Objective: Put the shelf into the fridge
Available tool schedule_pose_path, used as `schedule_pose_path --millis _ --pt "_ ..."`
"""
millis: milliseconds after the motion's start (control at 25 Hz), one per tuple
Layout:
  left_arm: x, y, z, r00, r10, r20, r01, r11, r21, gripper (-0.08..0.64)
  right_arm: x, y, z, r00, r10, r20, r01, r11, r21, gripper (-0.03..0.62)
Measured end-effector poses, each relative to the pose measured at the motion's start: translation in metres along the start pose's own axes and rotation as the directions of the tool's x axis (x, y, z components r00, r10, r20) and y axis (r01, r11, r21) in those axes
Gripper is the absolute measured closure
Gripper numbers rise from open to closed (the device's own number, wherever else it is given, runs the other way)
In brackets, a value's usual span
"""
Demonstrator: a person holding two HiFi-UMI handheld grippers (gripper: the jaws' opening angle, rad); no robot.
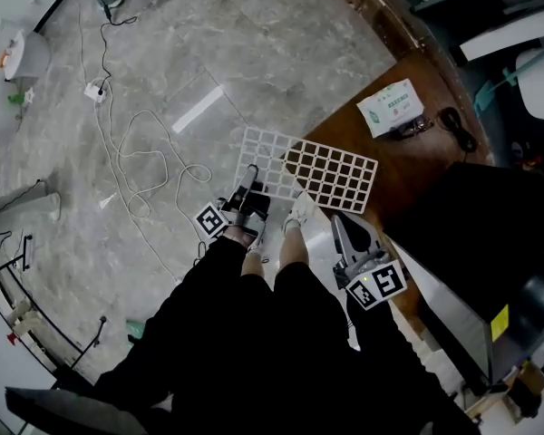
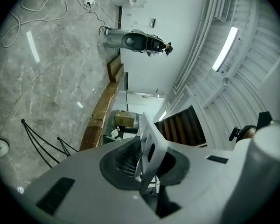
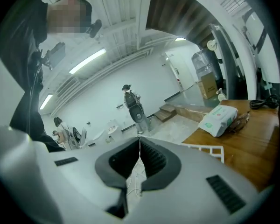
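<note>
Containers: the dark cabinet [image 1: 471,234] at your right shows you only a black top and a silver side; its inside is out of sight, and you cannot tell what it is
Pack: the white and green pack [image 1: 392,107] lies closed on the far part of the table [image 1: 408,166], well apart from the shelf, with a black cord [image 1: 453,127] just beside it; what it holds does not show
Hidden: your legs [image 1: 254,333] cover the floor [image 1: 254,43] below you; the left gripper view gives you the shelf edge-on only, a narrow white strip; the right gripper view shows just one corner of it on the wood
Hard to tell: whether the far end of the shelf rests on the table or hangs just above it
Shelf: the shelf [image 1: 313,169] is a flat white wire grid of small squares, a long rectangle; it lies straight ahead of you, its left end out over the grey floor, its right end over the brown table
Left fingers: your left gripper [image 2: 147,148] pinches the shelf at its near left edge, pads on either side of the wire
Right fingers: your right gripper [image 3: 141,148] has its pads pressed together on themselves; it sits just beside the shelf's near edge, apart from it
Floor: a white cable [image 1: 145,152] loops across it at your left
</note>
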State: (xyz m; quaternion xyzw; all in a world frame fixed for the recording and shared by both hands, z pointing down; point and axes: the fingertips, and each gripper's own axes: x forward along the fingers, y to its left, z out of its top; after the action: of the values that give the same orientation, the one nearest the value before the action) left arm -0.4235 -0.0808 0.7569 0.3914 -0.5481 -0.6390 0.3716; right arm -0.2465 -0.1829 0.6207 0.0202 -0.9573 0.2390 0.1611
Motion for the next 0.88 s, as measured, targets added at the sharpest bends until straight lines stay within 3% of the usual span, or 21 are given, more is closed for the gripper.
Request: schedule_pose_path --millis 160,400,560,800,880 --pt "-0.021 -0.046 0.021 0.998 -0.032 0.053 0.034 0.999 -0.022 0.522 -0.021 0.014 -0.006 0.999 -0.042 0.020 0.038 0.984 0.174 0.584" --pt "-0.061 -0.120 0.050 0.985 -0.057 0.161 0.057 0.998 0.008 0.522 -0.045 0.042 -0.011 0.996 -0.047 0.069 0.016 0.918 0.396 0.565" --pt "-0.083 -0.164 0.049 0.977 -0.067 0.201 0.065 0.998 0.017 0.522 -0.057 0.050 -0.015 0.995 -0.053 0.087 -0.001 0.851 0.524 0.440" --pt "-0.115 -0.215 0.064 0.959 -0.097 0.266 0.097 0.995 0.010 0.520 -0.035 0.065 0.005 0.976 -0.038 0.217 -0.115 0.752 0.649 0.357" --pt "-0.124 -0.229 0.065 0.955 -0.109 0.274 0.110 0.994 0.013 0.520 -0.025 0.059 0.009 0.968 -0.072 0.240 -0.124 0.695 0.709 0.344"
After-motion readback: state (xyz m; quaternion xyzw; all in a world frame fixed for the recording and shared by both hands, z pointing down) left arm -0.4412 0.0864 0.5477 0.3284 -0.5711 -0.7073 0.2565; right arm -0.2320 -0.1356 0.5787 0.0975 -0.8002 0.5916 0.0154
